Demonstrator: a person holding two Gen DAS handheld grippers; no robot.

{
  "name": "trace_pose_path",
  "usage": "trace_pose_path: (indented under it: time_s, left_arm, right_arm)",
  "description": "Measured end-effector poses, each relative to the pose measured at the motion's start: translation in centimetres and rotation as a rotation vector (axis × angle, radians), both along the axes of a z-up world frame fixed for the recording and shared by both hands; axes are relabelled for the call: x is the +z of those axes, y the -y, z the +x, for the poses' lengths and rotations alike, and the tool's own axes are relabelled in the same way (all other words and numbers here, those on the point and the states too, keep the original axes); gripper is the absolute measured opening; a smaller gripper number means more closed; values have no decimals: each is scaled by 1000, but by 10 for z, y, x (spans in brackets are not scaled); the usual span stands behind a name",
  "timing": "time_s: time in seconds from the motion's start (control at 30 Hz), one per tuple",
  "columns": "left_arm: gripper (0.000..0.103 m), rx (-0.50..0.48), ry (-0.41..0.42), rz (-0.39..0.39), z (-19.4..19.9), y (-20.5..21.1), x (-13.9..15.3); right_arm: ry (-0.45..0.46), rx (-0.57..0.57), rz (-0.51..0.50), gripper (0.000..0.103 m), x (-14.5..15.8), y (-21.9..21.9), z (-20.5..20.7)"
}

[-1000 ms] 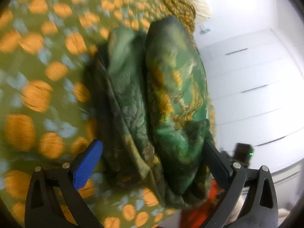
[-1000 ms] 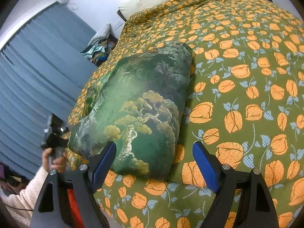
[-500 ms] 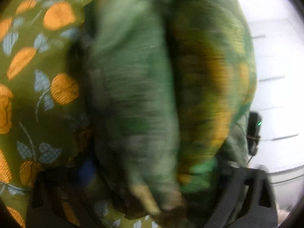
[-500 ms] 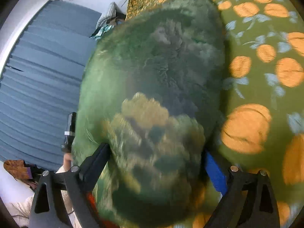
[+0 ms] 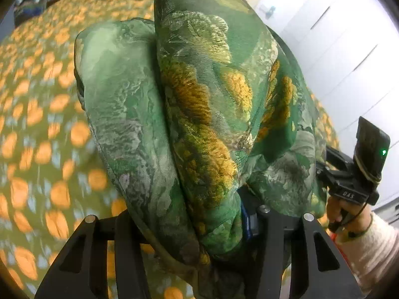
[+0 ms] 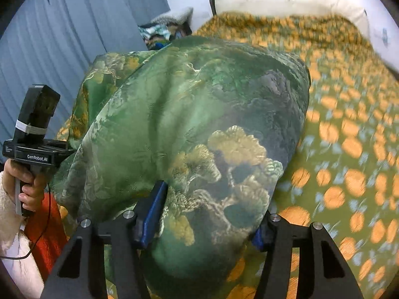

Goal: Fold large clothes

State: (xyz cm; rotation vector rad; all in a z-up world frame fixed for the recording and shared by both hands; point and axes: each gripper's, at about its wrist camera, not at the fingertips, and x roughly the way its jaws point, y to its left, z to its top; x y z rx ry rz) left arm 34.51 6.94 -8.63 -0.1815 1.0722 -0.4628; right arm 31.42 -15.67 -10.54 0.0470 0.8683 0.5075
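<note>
A: Where was the garment [image 5: 199, 114] at that moment?

B: Bunched up in thick folds over the bed [image 5: 37, 124], with its near end caught between both pairs of tongs. It was green cloth printed with yellow trees, and it filled most of each wrist view.

A: And the left tongs [image 5: 197, 226]?

B: Their jaws were closing, with the folded bundle packed between them. The cloth hid the pads almost fully, apart from a sliver of blue on the right-hand one, but the bundle sat squeezed between the two fingers.

A: The right tongs [image 6: 207, 214]?

B: Closing as well. The blue pad [image 6: 153, 214] on the left-hand finger pressed into the cloth, and the other pad was mostly buried under it, so the garment was clamped there too.

A: Anything else in view?

B: A hand [image 6: 25, 184] in a fluffy pale sleeve [image 6: 10, 224] gripped the left tool's handle. The bed's cover was olive with orange flowers, a white pillow [image 6: 286, 2] lay at its head, and a grey curtain [image 6: 74, 25] hung behind.
</note>
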Motion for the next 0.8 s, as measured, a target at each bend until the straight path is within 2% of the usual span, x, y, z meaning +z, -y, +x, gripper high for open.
trace_pose_path:
  time_s: [0.2,0.33,0.47,0.53,0.57,0.6,0.63,0.67,0.7,0.77,0.8]
  left_arm:
    - [51,9,69,-5,83,46,16]
    - [51,20,66,-13,129,69,3]
    - [53,11,29,13,162,92,-25]
    - [58,14,-39,31,174,104,-52]
    - [67,27,-78,33,180,104,-66]
    - [81,57,-92,7,179,103,-76]
    - [86,85,-92,-28,179,98,-78]
    - [99,132,-89,-60,176,91,-77]
    - [101,152,-80,-71,172,86,-74]
    - [101,150,-35,-77,160,78,-58]
    - [100,153,-10,-56,152,76,-49]
  right_arm:
    - [45,-43,-12,58,21,28,74]
    - [34,-68,-24,58,16,49,129]
    - [-29,-92,6,58,-11,77,172]
    - [-98,-116,33,59,-38,91,190]
    - [-134,-127,39,60,-51,94,191]
    - [-175,-140,45,61,-66,98,194]
    - [-203,-161,87,65,-81,105,195]
    - [-208,-179,126,71,-84,112,195]
    - [-206,-215,194,76,-84,122,193]
    - [-191,-254,227,98,-78,131,187]
    - [-178,-264,217,99,-73,134,183]
